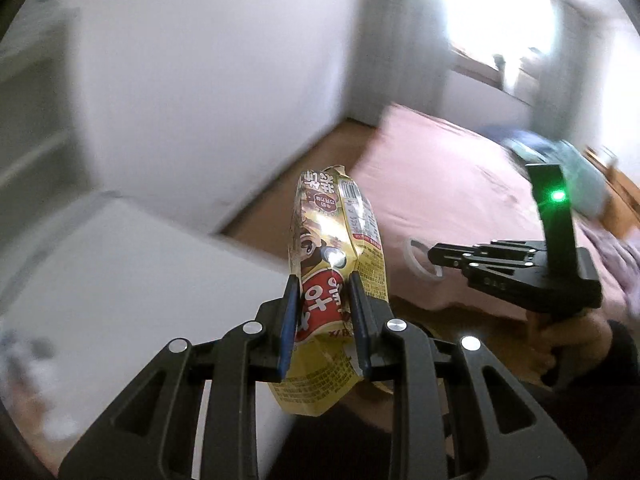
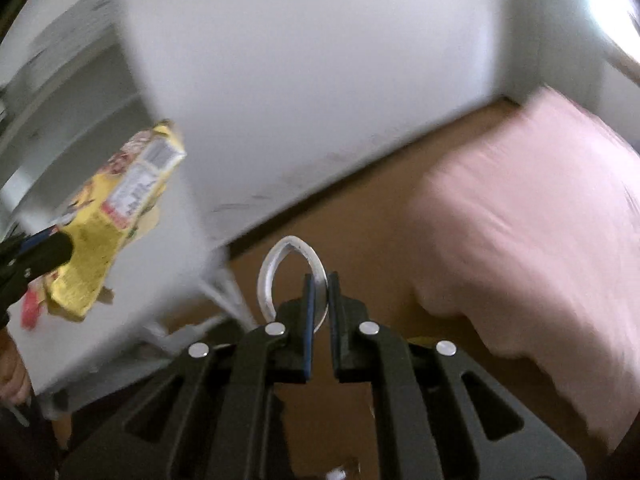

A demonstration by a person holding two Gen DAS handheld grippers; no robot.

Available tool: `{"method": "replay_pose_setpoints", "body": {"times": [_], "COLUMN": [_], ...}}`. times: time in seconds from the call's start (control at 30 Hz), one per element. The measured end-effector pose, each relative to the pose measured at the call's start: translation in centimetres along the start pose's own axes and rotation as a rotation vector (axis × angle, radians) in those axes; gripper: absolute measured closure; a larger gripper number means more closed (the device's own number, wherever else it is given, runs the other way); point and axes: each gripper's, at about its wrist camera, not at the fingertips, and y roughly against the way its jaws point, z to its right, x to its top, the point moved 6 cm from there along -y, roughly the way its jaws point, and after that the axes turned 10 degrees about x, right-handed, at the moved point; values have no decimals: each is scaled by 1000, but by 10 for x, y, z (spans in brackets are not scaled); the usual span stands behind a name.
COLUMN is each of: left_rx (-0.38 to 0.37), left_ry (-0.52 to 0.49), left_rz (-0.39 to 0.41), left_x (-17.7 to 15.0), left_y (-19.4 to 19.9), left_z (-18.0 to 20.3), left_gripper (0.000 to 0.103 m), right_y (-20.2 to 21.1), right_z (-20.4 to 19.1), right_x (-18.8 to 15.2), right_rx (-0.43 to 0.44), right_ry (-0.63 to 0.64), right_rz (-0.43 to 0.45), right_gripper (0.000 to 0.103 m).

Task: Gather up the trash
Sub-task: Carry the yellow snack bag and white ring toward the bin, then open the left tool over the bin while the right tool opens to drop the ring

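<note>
Left gripper (image 1: 324,300) clamped on wrapper (image 1: 336,248), right gripper (image 2: 319,300) pinching tape ring (image 2: 276,268). Keep both squeezed, move slower; ring grip looks thin, may slip.

Pink bed (image 1: 440,184) on wooden floor (image 2: 360,216)
</note>
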Motion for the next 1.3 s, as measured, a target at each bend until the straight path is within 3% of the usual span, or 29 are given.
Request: {"method": "replay_pose_setpoints", "body": {"times": [0.13,0.3,0.47,0.63,0.8,0.87,1.03,1.2,1.3], "left_rx": [-110,-175,-188,-207,-216,-215,-221,-210,-193], "left_ry": [-76,-142,-169,-172,-190,-189,-185,-184,-177], "left_rz": [-64,-201,-338,-406,-412,-407,-396,-389,-370], "left_x": [-5,-35,-72,-84,-86,-84,-82,-80,-74], "left_y": [-54,-134,-198,-233,-243,-239,-229,-221,-213], "left_z": [64,119,148,167,183,179,177,171,166], "left_gripper": [79,79,79,78,75,65,57,55,43], "right_y": [6,-8,-33,-52,-51,-51,-50,-50,-49], "right_z": [93,168,200,205,210,209,207,205,203], "right_x": [-43,-86,-116,-121,-120,-119,-119,-118,-118], "right_rx": [-108,-177,-186,-176,-177,-180,-175,-173,-170], "right_ry": [-186,-350,-445,-483,-490,-491,-484,-478,-477], "right_rz": [-28,-105,-195,-225,-219,-219,-226,-225,-215], "right_gripper": [96,96,96,96,96,96,96,96,96]}}
